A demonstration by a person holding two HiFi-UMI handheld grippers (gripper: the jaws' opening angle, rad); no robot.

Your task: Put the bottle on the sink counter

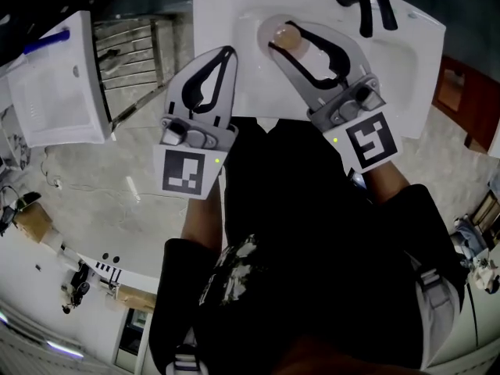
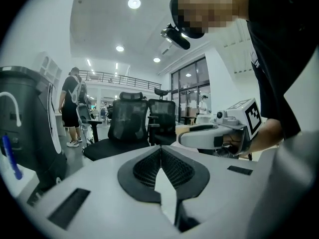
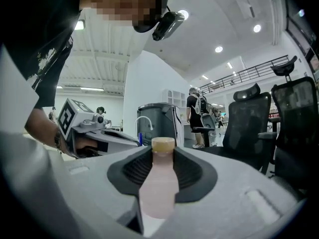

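Observation:
A pale pink bottle (image 1: 315,53) with a tan cap sits between the jaws of my right gripper (image 1: 283,37), which is shut on it. In the head view it hangs over the basin of the white sink (image 1: 226,14), below the black faucet (image 1: 367,5). The right gripper view shows the bottle (image 3: 159,183) upright, cap up, with the pads (image 3: 192,173) pressed on its neck and shoulder. My left gripper (image 1: 227,51) is held beside the sink's left front corner. Its jaws are shut with nothing in them, tips touching in the left gripper view (image 2: 160,151).
A second white basin unit (image 1: 55,84) stands on the floor at the left, with wooden slats (image 1: 133,49) beside it. A brown cabinet (image 1: 451,88) is at the right. Black office chairs (image 2: 130,121), a dark grey bin (image 2: 25,123) and a standing person (image 2: 71,106) show farther off.

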